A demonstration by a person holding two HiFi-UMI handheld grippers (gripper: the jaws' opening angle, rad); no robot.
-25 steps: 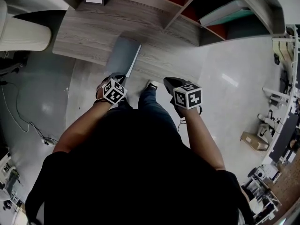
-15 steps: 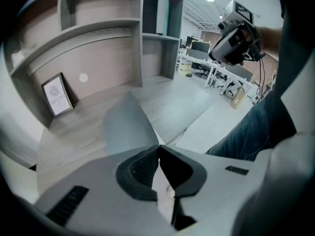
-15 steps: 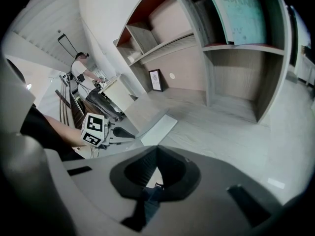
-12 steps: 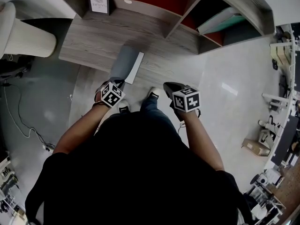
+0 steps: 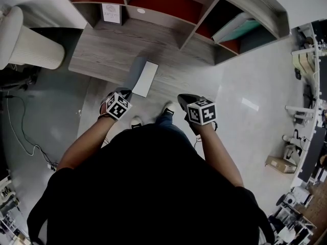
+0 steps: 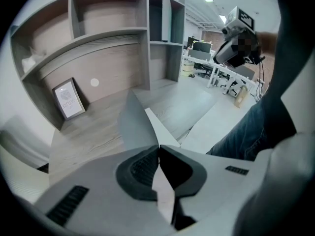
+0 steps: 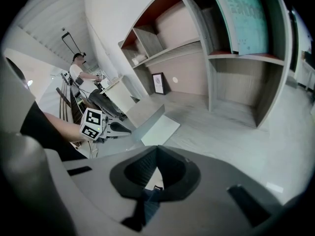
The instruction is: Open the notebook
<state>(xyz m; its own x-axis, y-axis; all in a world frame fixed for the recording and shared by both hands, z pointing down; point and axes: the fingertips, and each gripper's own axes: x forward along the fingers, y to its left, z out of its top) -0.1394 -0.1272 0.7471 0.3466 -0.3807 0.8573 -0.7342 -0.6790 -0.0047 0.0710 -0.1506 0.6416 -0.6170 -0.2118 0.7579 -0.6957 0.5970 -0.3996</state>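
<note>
The notebook [image 5: 145, 79] lies on the wooden desk [image 5: 97, 52] with its grey cover [image 5: 133, 70] lifted off the white first page. My left gripper [image 5: 124, 90] is at the cover's near edge. In the left gripper view the jaws are shut on the grey cover [image 6: 134, 127], which rises steeply above the white page [image 6: 165, 130]. The right gripper [image 5: 180, 88] hangs to the notebook's right, above the floor, apart from the notebook. Its jaws [image 7: 156, 150] are shut with nothing between them. From that view the cover [image 7: 143, 117] stands tilted over the page [image 7: 161, 130], beside the left gripper [image 7: 117, 128].
A shelf unit [image 5: 199, 22] rises behind the desk, with a small framed card [image 5: 111, 13] at its foot and a teal board [image 5: 240, 27] in a right compartment. A white chair [image 5: 30, 47] stands at the left. My legs and shoes [image 5: 167, 107] are below the desk edge.
The left gripper has drawn up and to the left with the cover, which now stands higher and uncovers more of the white page. The right gripper has stayed put.
</note>
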